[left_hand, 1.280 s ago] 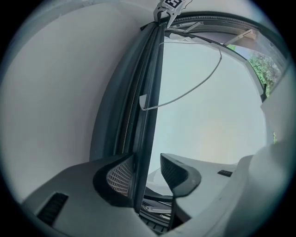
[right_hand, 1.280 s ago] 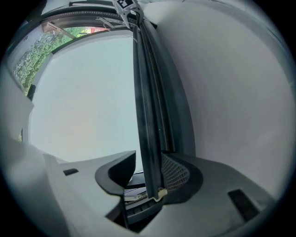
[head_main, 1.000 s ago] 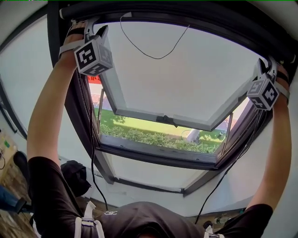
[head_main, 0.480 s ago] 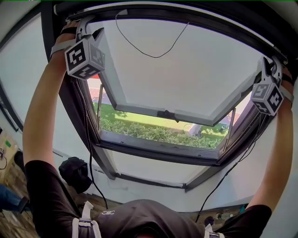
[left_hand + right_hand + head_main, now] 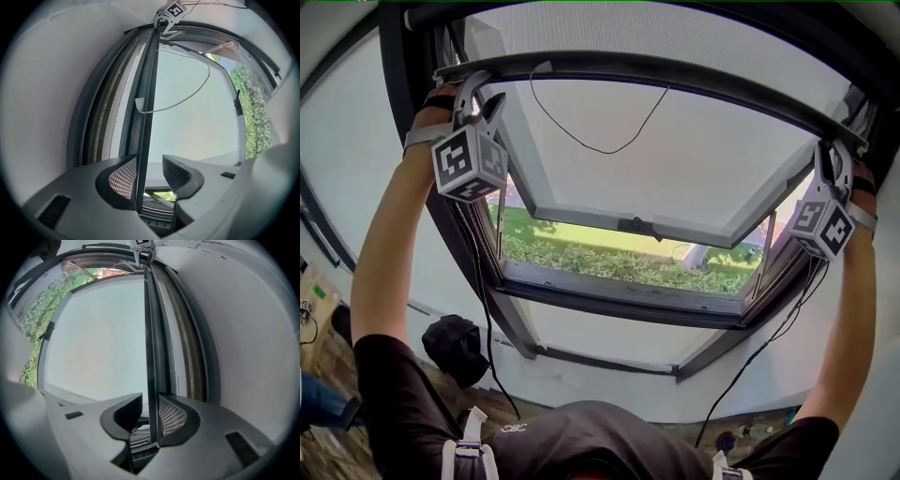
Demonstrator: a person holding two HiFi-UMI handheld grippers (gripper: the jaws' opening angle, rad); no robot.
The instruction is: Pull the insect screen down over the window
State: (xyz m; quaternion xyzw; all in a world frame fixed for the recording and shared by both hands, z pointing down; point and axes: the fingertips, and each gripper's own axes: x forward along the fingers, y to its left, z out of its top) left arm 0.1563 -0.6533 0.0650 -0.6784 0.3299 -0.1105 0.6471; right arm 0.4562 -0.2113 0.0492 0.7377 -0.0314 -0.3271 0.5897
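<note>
The insect screen's dark pull bar (image 5: 656, 70) spans the window below the top housing, and grey mesh (image 5: 675, 33) is stretched above it. At the bar's left end is my left gripper (image 5: 474, 82), at its right end my right gripper (image 5: 831, 150). In the left gripper view the bar (image 5: 147, 93) runs between the jaws of the left gripper (image 5: 150, 176), lying against one pad (image 5: 124, 178) with a gap to the other. The right gripper (image 5: 151, 416) straddles the bar (image 5: 151, 333) likewise, one pad (image 5: 171, 416) on it. Both pairs of jaws have just been closing round the bar.
The white window sash (image 5: 628, 159) is tilted open outward, with a thin cord (image 5: 591, 142) hanging across it from the bar. Hedge and lawn (image 5: 609, 262) show below it. A dark bag (image 5: 455, 347) lies on the floor at lower left. Cables trail from both grippers.
Both grippers have come down and the pull bar has come down with them, out of the top housing. A strip of mesh now shows above the bar.
</note>
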